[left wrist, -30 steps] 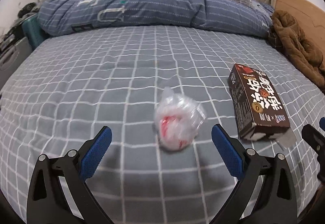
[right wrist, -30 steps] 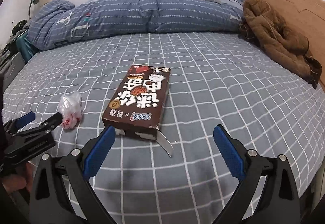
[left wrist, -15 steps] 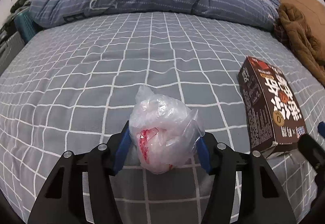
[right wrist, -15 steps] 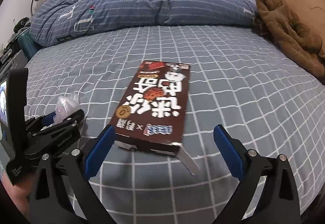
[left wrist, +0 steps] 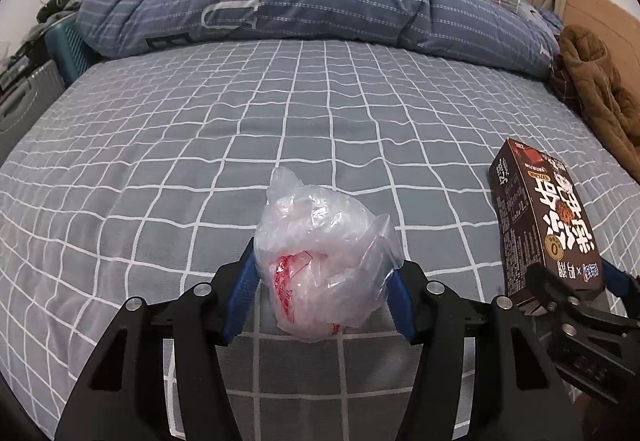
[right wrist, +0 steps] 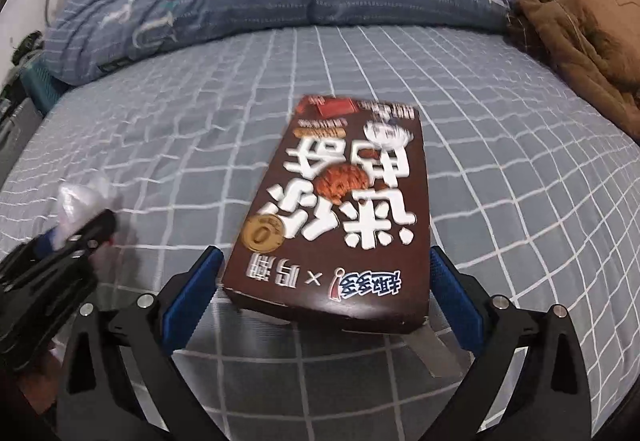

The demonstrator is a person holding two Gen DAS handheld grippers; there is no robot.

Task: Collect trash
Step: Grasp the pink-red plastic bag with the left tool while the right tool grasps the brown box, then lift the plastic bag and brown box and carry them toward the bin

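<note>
Checked bedsheet (left wrist: 304, 113): left tongs (left wrist: 322, 291) clamping plastic bag (left wrist: 324, 261); right tongs (right wrist: 326, 287) spread around chocolate-brown box (right wrist: 344, 209).

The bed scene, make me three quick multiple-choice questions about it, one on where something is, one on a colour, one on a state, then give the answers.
1. Where is the brown jacket?
A. at the bed's right edge
B. on the pillow
C. under the box

2. What colour are the gripper pads?
A. red
B. blue
C. green

3. What is the left gripper doing?
A. hanging empty
B. holding the box
C. clamping the plastic bag

Answers:
1. A, it lies heaped against the wooden headboard.
2. B, blue strips line the fingers.
3. C, both pads press the bag's sides; the snack box sits between the right gripper's open fingers.
</note>
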